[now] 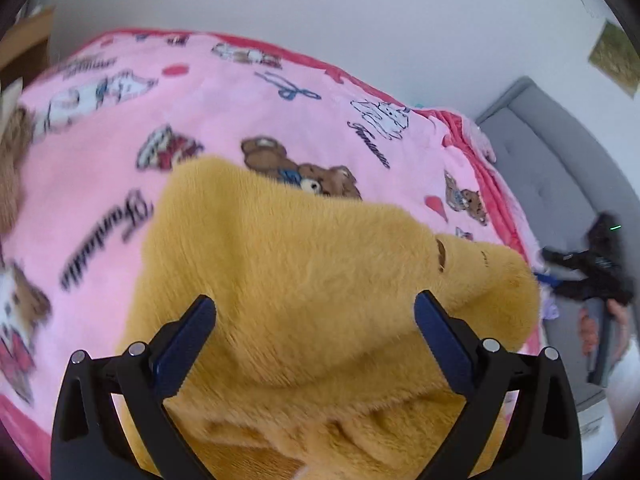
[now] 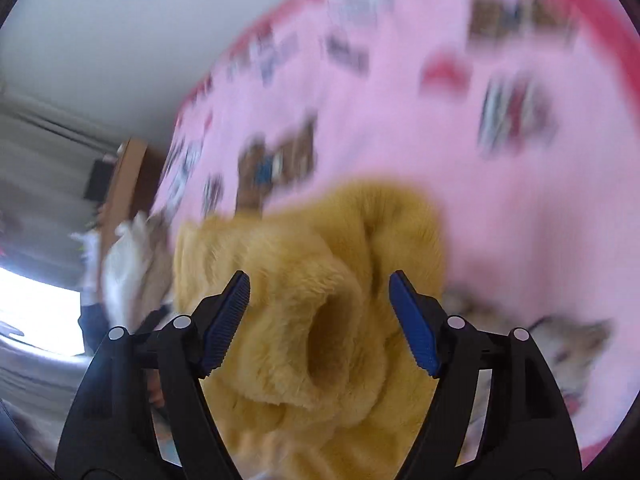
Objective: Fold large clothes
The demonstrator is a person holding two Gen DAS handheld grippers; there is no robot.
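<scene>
A mustard-yellow fleece garment [image 1: 304,248] lies bunched on a pink blanket [image 1: 224,104] printed with bears and script. A brown button [image 1: 440,254] shows near its right edge. My left gripper [image 1: 316,300] hovers over it, blue pads wide apart and clear of the fleece. In the blurred right wrist view the same garment [image 2: 288,248] shows a round sleeve opening [image 2: 324,340] between the fingers. My right gripper [image 2: 319,276] is open above it, and its pads do not press the fabric. The garment's lower part is hidden behind both grippers.
A grey padded bed frame [image 1: 552,168] runs along the blanket's right side, with a black object [image 1: 596,268] beside it. A white wall [image 1: 320,8] stands behind, bearing a picture [image 1: 616,56]. Wooden furniture [image 2: 128,176] and a bright window [image 2: 36,312] lie left.
</scene>
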